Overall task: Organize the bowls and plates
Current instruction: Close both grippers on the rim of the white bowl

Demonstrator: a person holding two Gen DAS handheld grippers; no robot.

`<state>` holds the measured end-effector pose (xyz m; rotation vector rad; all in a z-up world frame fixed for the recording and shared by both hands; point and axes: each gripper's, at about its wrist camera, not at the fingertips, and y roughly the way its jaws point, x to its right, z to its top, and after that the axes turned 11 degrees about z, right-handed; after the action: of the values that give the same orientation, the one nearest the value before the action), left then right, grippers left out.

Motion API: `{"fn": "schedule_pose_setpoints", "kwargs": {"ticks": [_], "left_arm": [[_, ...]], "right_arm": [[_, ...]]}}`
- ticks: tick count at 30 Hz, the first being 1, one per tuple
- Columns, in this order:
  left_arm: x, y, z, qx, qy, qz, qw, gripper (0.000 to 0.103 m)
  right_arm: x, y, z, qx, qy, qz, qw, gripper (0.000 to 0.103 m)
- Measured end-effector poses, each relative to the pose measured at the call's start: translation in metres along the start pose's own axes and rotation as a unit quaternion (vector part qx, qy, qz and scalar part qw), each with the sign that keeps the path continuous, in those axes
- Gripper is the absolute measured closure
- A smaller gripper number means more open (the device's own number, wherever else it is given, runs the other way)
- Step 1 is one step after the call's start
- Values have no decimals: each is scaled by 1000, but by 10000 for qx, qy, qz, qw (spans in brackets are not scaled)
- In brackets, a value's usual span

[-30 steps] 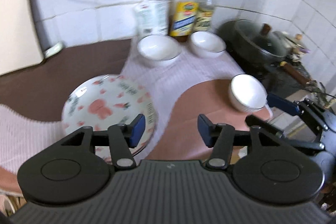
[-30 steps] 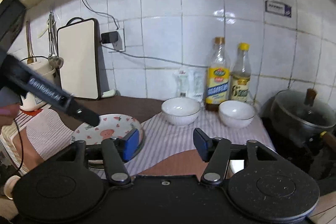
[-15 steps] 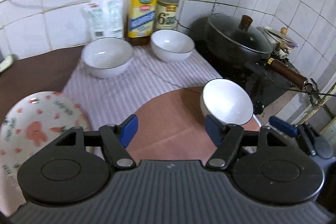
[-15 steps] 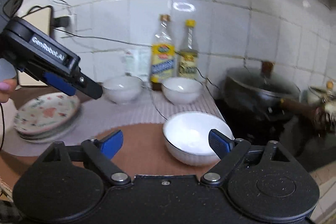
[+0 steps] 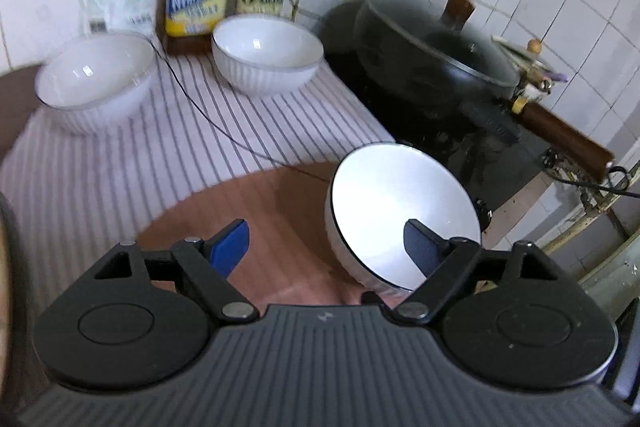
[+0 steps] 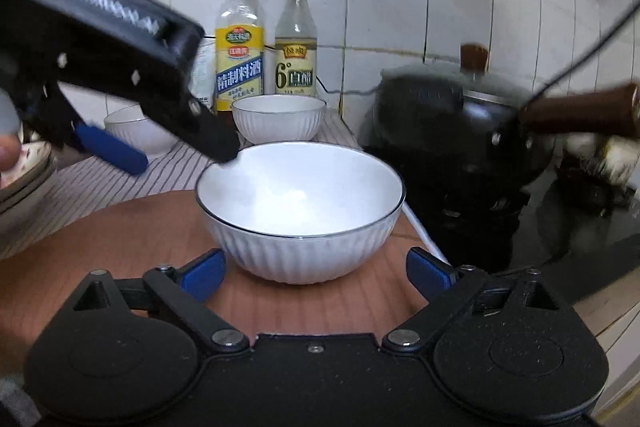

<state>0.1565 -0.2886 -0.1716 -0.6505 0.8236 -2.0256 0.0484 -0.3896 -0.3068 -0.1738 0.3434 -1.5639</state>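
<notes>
My right gripper (image 6: 316,273) has just been opening and its jaws now stand wide apart in front of the near white bowl (image 6: 300,211), with nothing between them. My left gripper (image 5: 326,245) has also just been opening; it reaches over that bowl's rim without clamping it. The bowl sits on the brown mat (image 6: 120,227). 2 more white bowls (image 5: 268,53) stand on the striped cloth (image 5: 140,147) of the tabletop.

White ribbed bowl (image 6: 300,215) with dark rim; purple-striped white cloth (image 5: 120,163); reddish-brown mat (image 6: 120,239); black wok (image 5: 432,55); blue gripper pads (image 6: 202,273).
</notes>
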Motion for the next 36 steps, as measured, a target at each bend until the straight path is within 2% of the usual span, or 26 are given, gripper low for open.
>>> {"fn": "schedule_pose_setpoints", "kwargs": {"ticks": [2, 4, 7, 10, 13, 17, 23, 31, 36], "left_arm": [[0, 11, 1, -153, -106, -34, 9998, 24], [0, 20, 2, -298, -188, -63, 9994, 40], [0, 29, 2, -459, -204, -42, 9987, 57], [-1, 31, 1, -548, -276, -208, 9979, 72], [1, 30, 3, -651, -282, -316, 9970, 82], [4, 25, 4, -648, -234, -226, 9974, 82], [-10, 10, 4, -699, -347, -144, 9968, 82], [-49, -23, 0, -577, -622, 241, 9961, 82], [-76, -32, 5, -766, -993, 590, 9903, 82]], "right_arm": [[2, 2, 0, 4, 47, 92, 9999, 4], [3, 5, 1, 13, 3, 154, 9999, 4], [3, 10, 3, 0, -45, 248, 9997, 4], [1, 14, 5, 9, -88, 275, 9996, 4], [0, 15, 7, -13, -47, 240, 9997, 3], [1, 15, 13, -147, 186, 348, 9991, 3], [-13, 13, 21, -189, 93, 497, 9985, 3], [-50, 19, 38, -182, -232, 969, 9949, 3], [-72, 31, 42, -165, -377, 1327, 9903, 3]]}}
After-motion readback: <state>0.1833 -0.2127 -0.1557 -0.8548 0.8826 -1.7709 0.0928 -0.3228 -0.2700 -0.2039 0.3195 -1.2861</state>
